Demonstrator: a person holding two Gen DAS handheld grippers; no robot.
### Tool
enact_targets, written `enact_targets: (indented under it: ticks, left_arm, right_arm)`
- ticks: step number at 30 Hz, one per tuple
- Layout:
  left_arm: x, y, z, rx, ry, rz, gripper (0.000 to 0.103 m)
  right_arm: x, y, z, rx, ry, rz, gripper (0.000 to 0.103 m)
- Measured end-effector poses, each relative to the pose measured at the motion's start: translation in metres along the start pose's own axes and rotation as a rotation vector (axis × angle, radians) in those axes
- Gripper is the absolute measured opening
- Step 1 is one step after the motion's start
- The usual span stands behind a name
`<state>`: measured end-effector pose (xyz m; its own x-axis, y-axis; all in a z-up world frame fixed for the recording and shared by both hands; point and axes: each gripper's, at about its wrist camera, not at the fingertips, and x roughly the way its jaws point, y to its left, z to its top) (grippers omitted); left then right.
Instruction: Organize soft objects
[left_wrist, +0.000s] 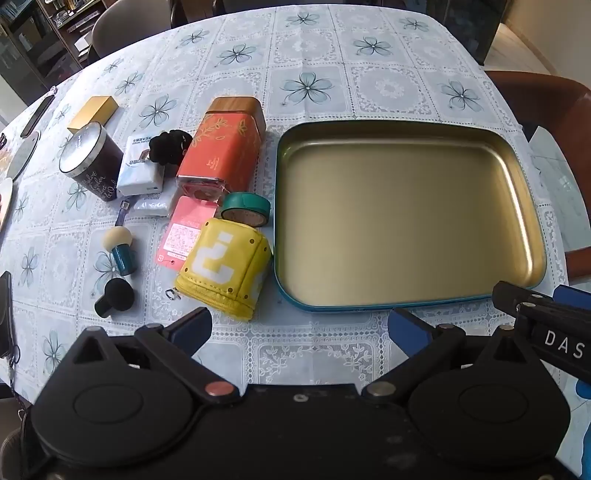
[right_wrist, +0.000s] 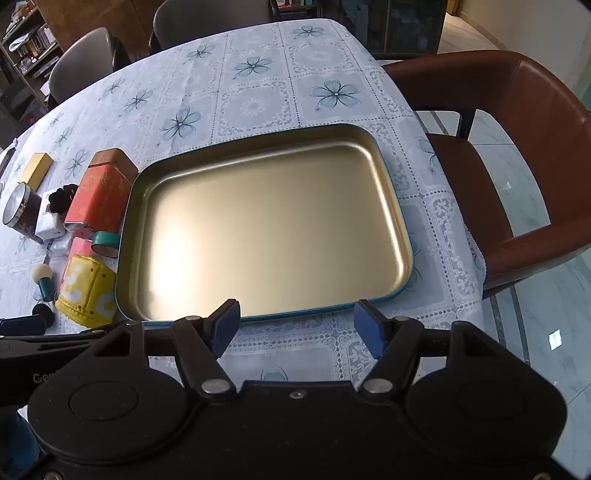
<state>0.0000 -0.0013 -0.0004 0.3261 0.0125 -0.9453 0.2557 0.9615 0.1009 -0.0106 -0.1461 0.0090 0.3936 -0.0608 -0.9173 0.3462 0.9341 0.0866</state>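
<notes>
Nothing gripped yet; the gold tray (left_wrist: 406, 291) is bare.

Both the left gripper (left_wrist: 299, 328) and the right gripper (right_wrist: 295, 328) are held spread wide and empty above the near table edge. The yellow pouch (left_wrist: 225, 266), lying just left of the tray, is judged best taken first: it should be pinched across its soft sides, lifted clear of the rim and set inside.

Gold-lined tray (left_wrist: 406, 221) with teal rim, yellow pouch (left_wrist: 225, 269) with white question mark, orange tin (left_wrist: 221, 147) with gold leaves, pale blue floral tablecloth (left_wrist: 332, 55)
</notes>
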Motion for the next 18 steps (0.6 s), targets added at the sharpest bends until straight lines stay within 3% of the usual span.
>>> enact_targets:
  ticks: [12, 18]
  left_arm:
    - [0.001, 0.004, 0.001, -0.022, 0.008, -0.021, 0.102]
    - [0.002, 0.005, -0.002, -0.022, 0.009, -0.024, 0.102]
  right_arm:
    - [0.005, -0.012, 0.015, -0.004, 0.03, -0.01, 0.061]
    - [0.003, 0.004, 0.001, -0.007, 0.019, -0.021, 0.061]
